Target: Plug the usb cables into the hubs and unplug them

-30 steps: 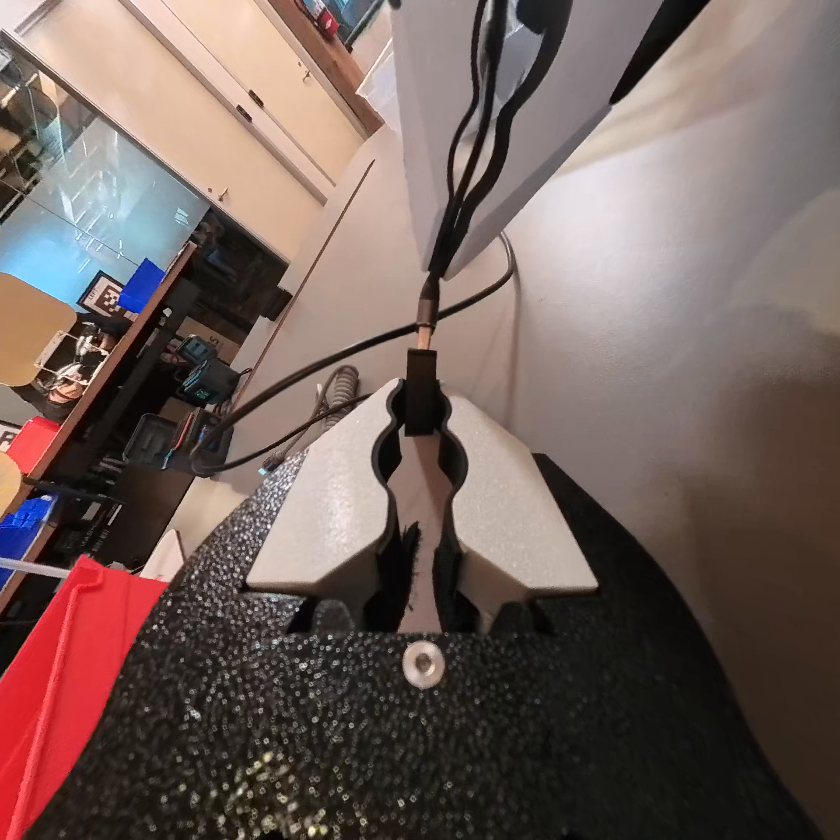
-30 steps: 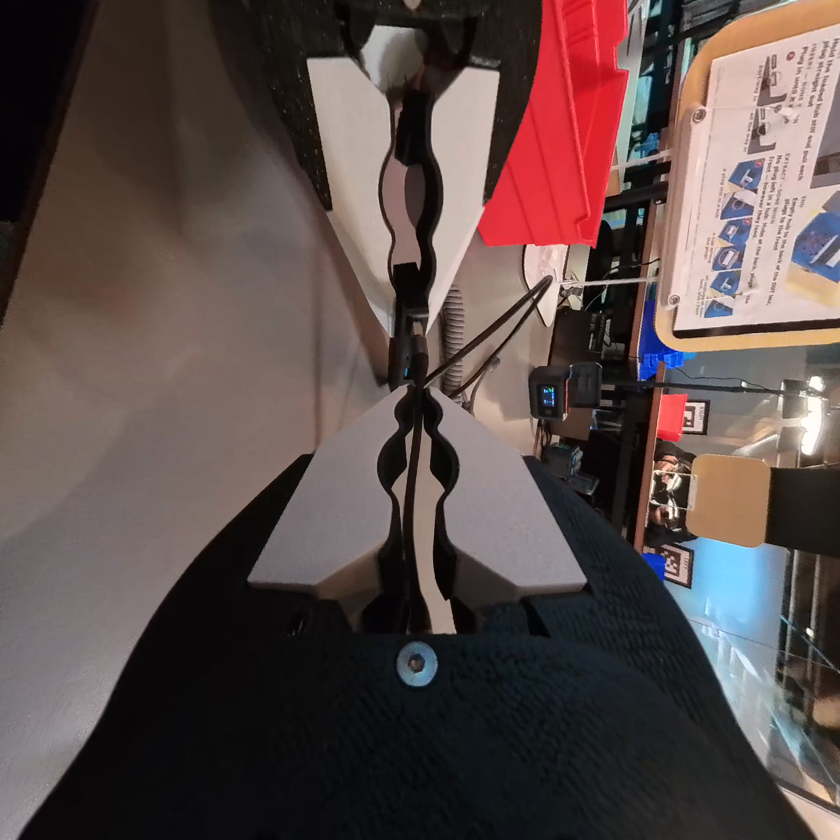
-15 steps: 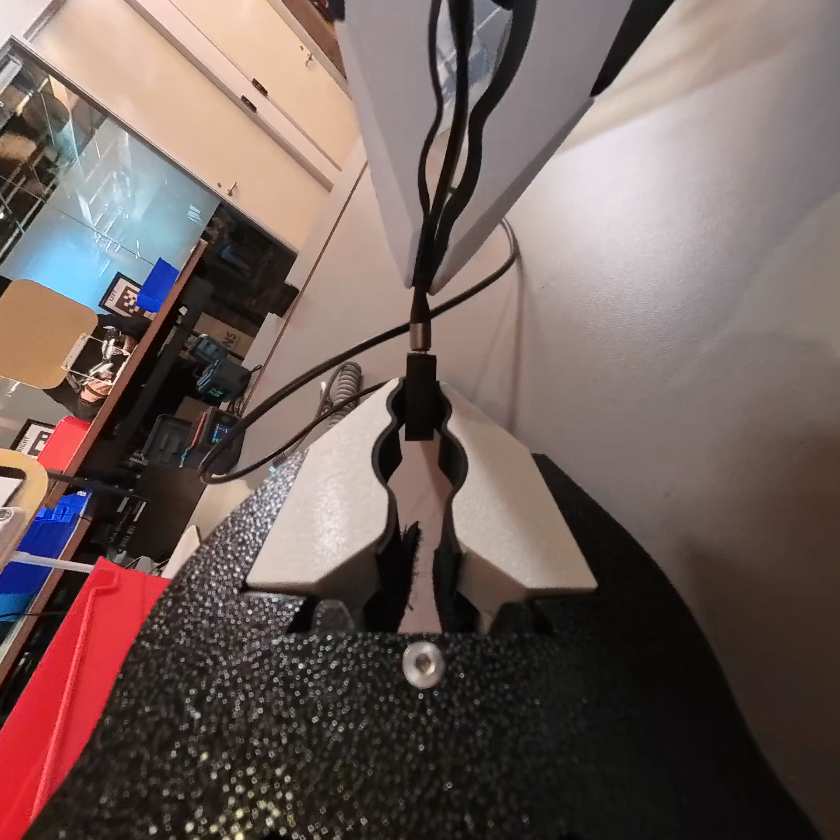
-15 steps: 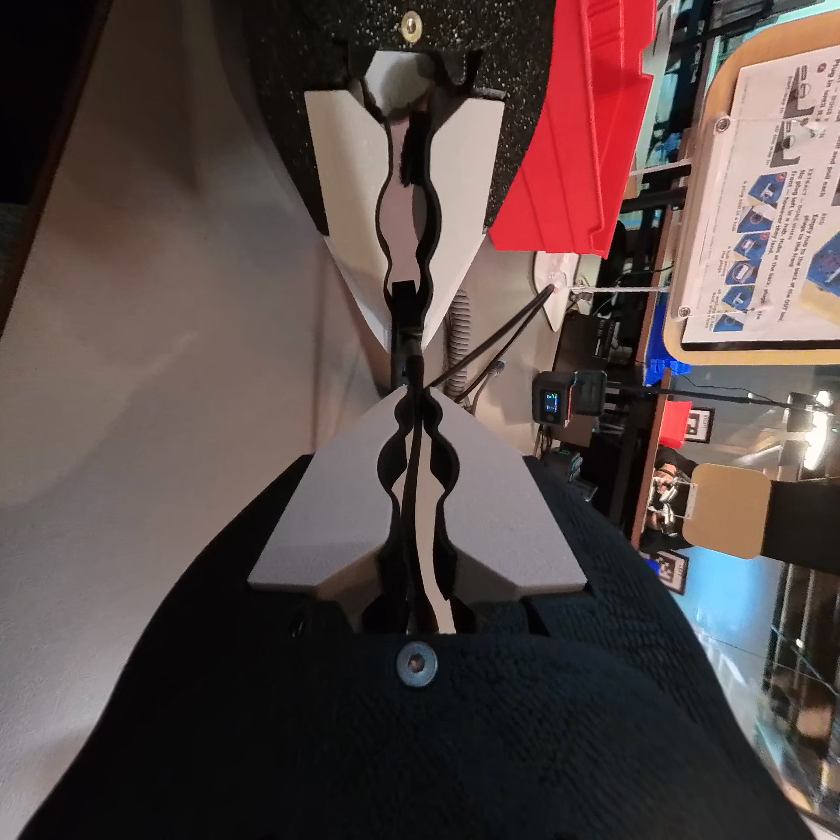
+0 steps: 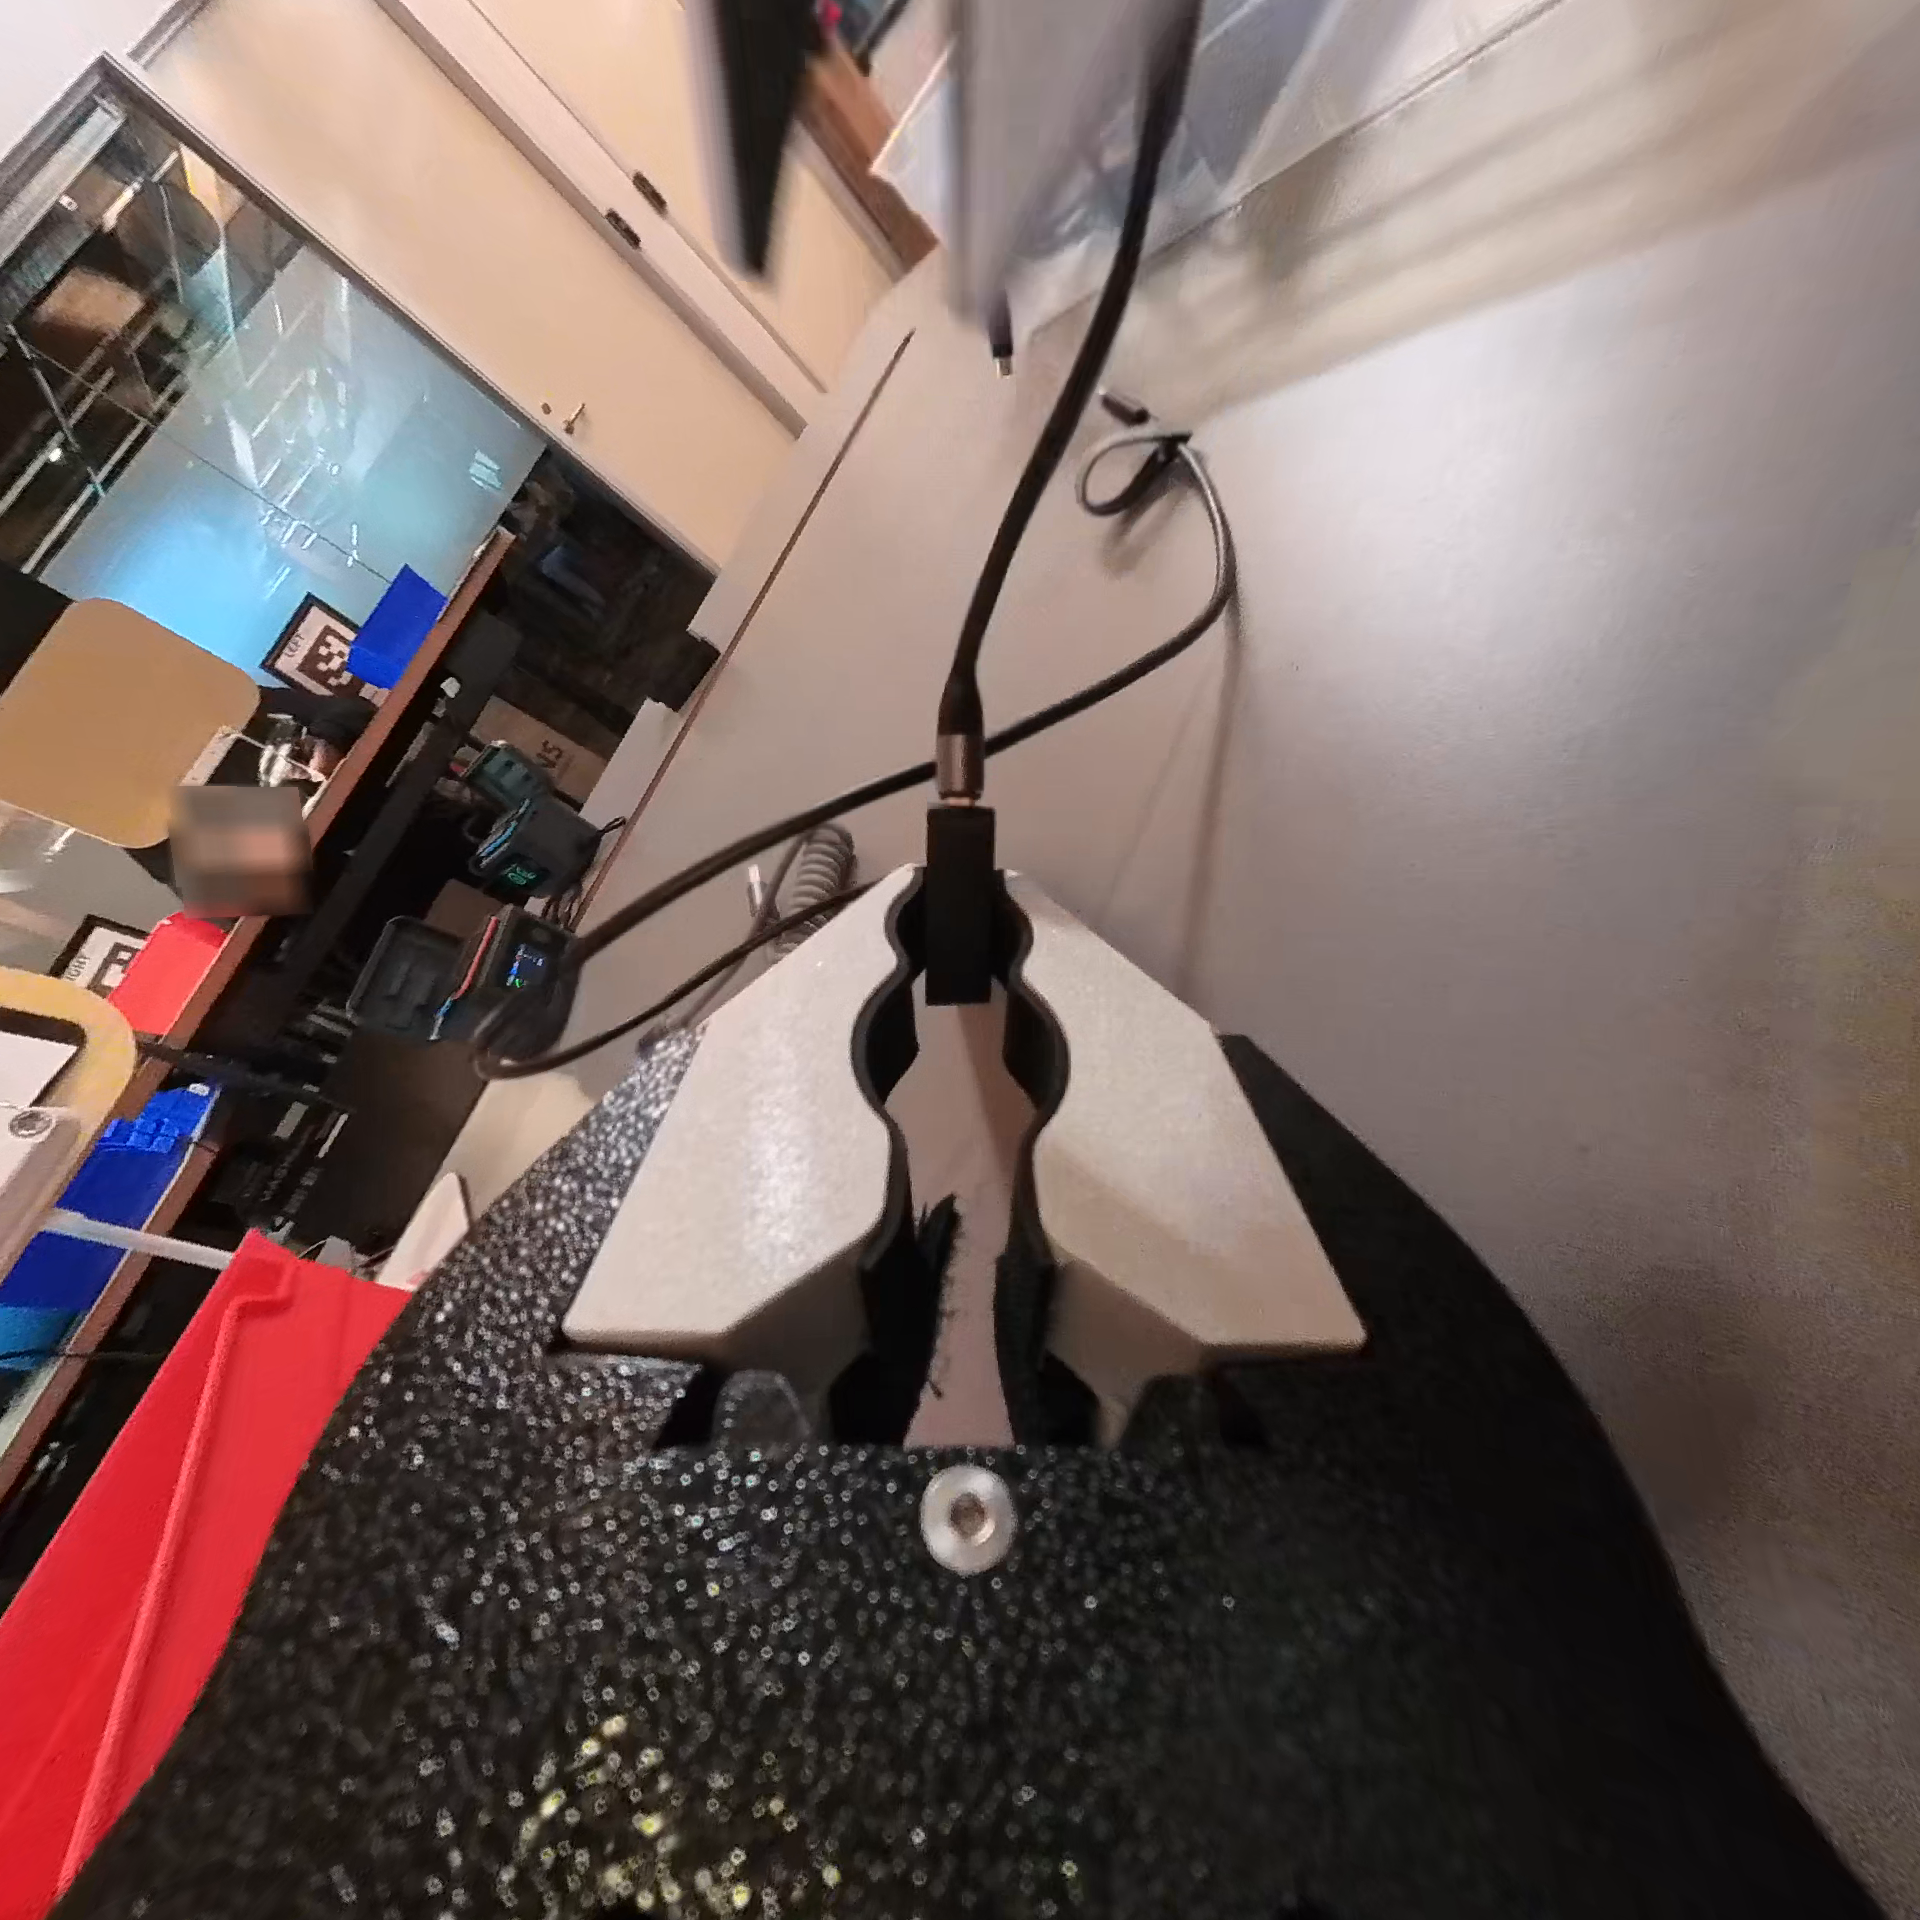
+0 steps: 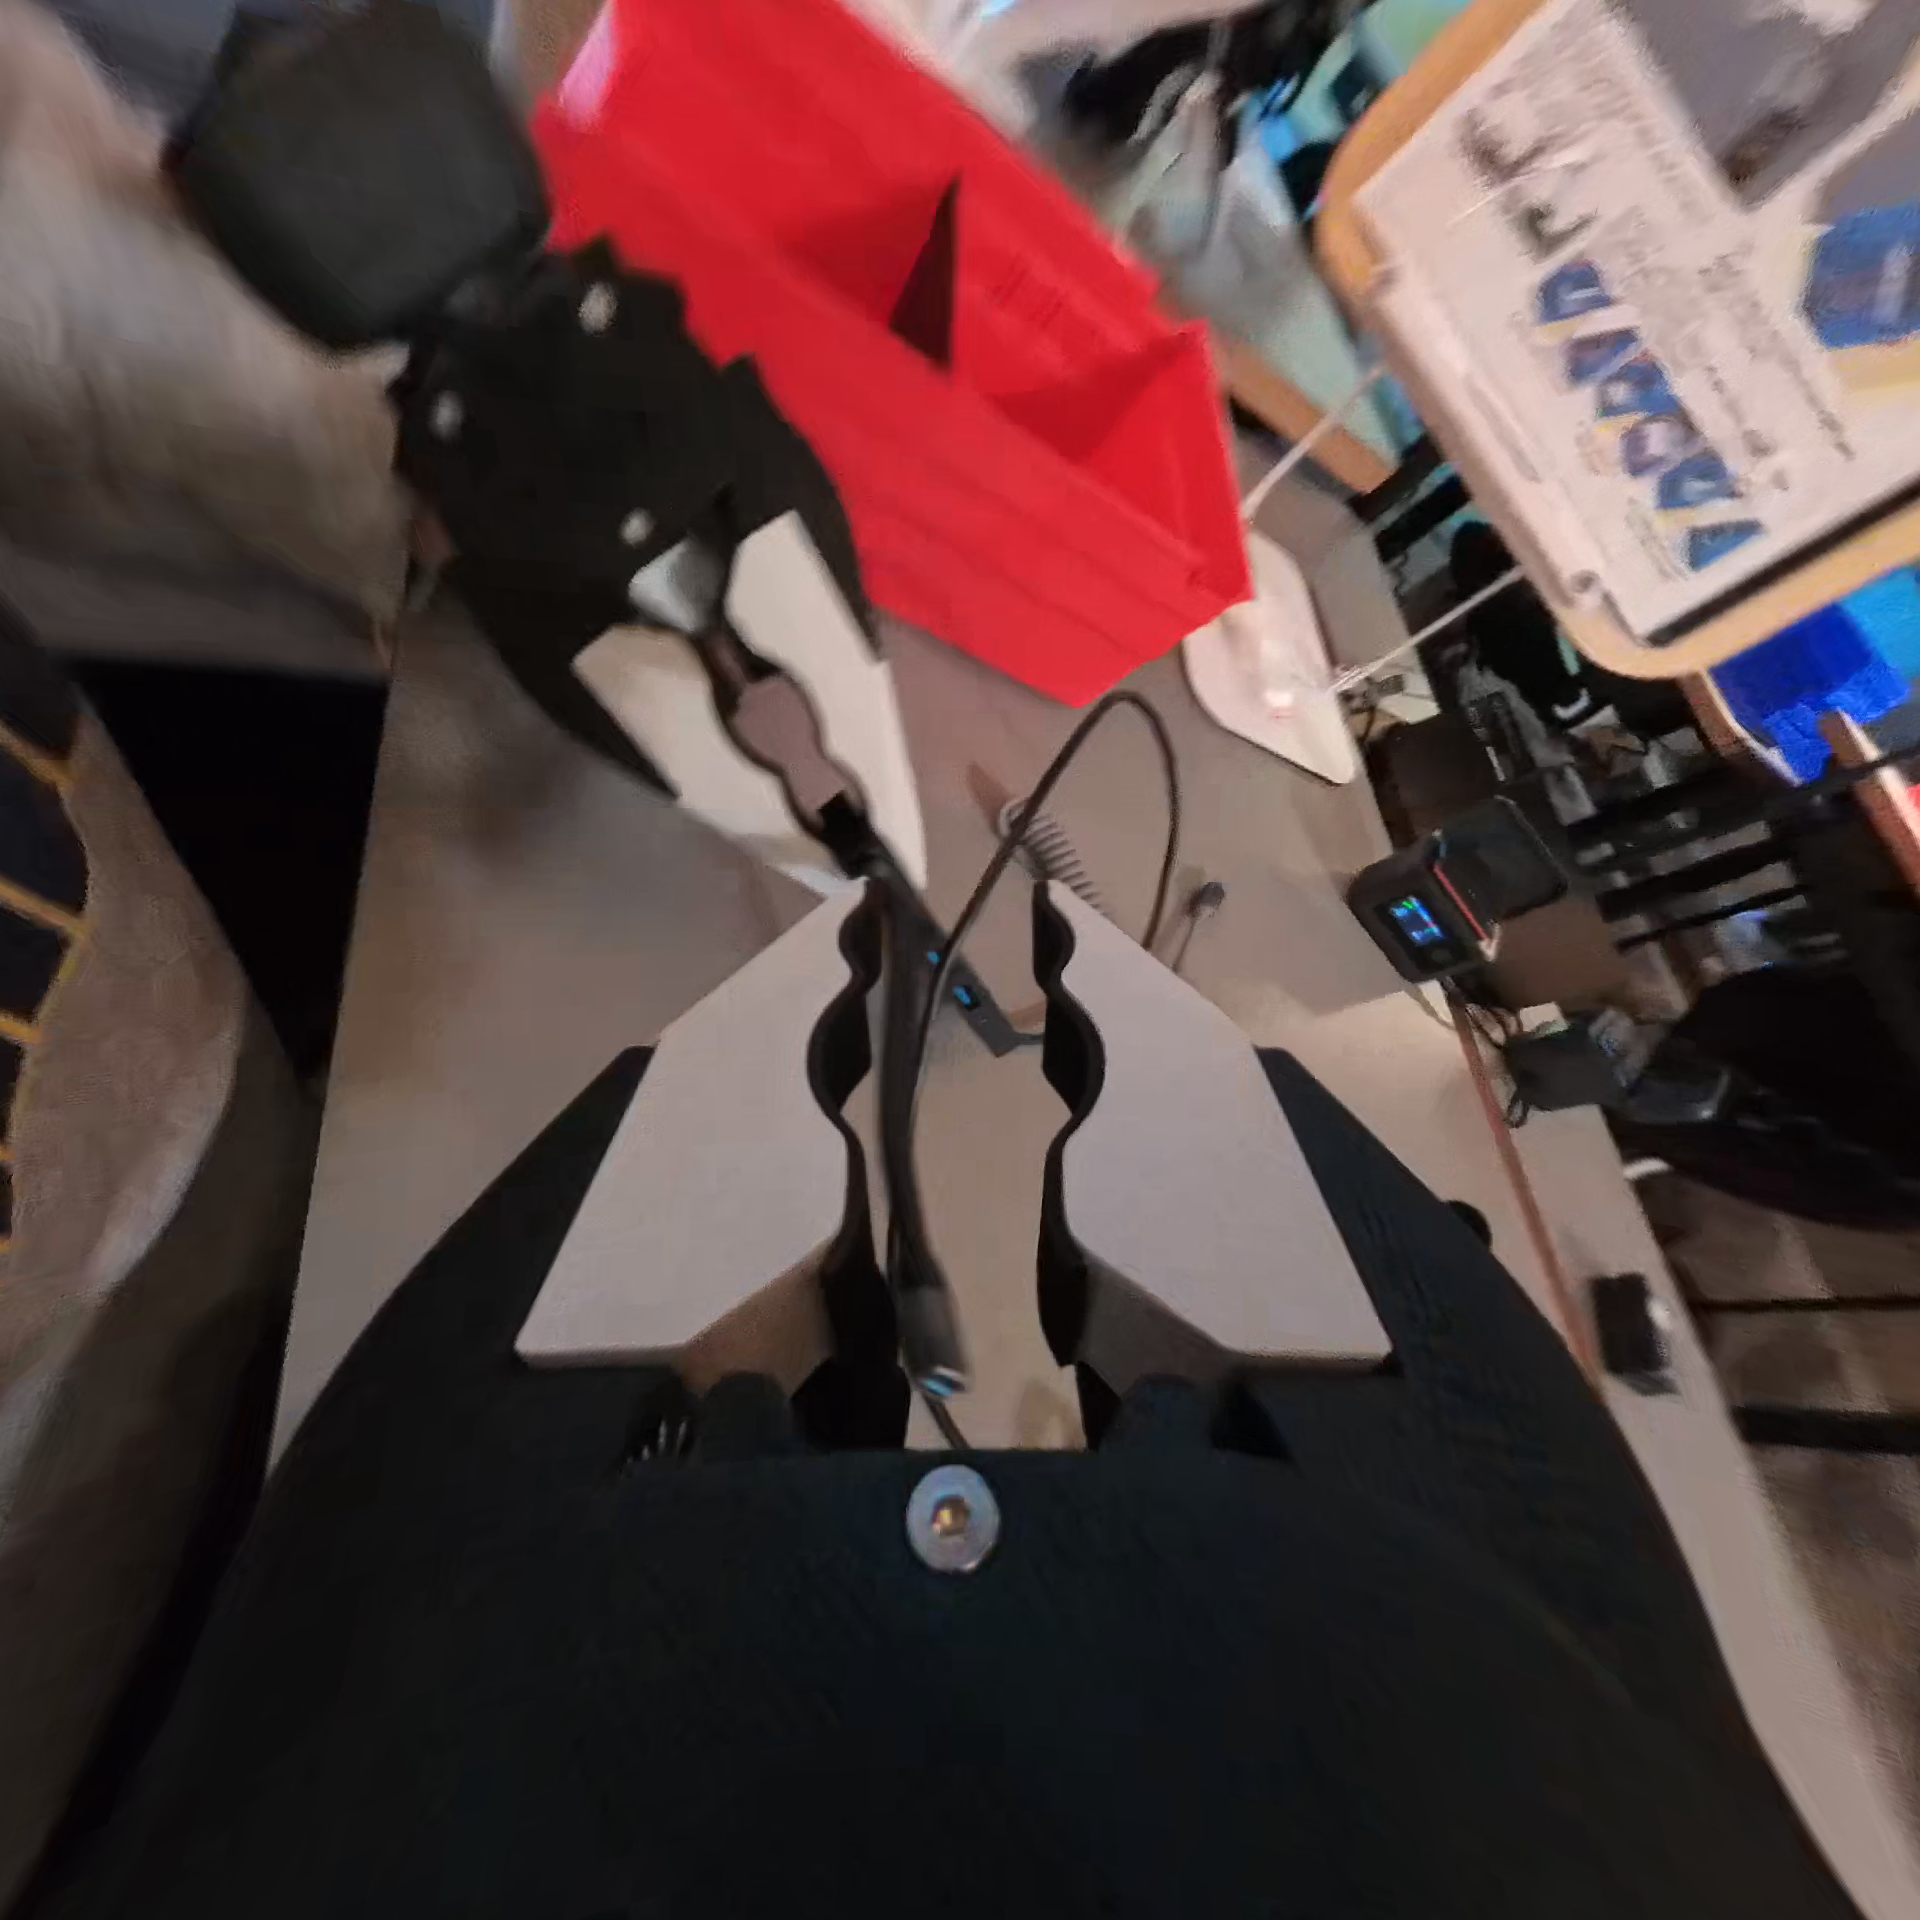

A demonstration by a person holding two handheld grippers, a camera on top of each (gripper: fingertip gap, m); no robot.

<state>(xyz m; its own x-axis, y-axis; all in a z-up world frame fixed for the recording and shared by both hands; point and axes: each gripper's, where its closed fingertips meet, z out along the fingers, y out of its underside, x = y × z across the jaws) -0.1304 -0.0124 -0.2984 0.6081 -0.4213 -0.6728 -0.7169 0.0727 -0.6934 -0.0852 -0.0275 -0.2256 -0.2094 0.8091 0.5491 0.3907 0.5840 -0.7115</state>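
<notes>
While my left gripper (image 5: pixel 958 935) is clamping the black hub (image 5: pixel 958 914) at frame centre, its plugged cable (image 5: pixel 1049 468) is running straight up the frame. I am holding my right gripper (image 6: pixel 951 914) parted, with the cable's loose length (image 6: pixel 902 1091) lying lengthwise between its fingers, ungripped.

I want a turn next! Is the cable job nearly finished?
Plugging looks done: the cable sits in the hub, pinched by the left gripper. The right gripper is open, the cable loose between its fingers. Unplugging is left to do.
</notes>
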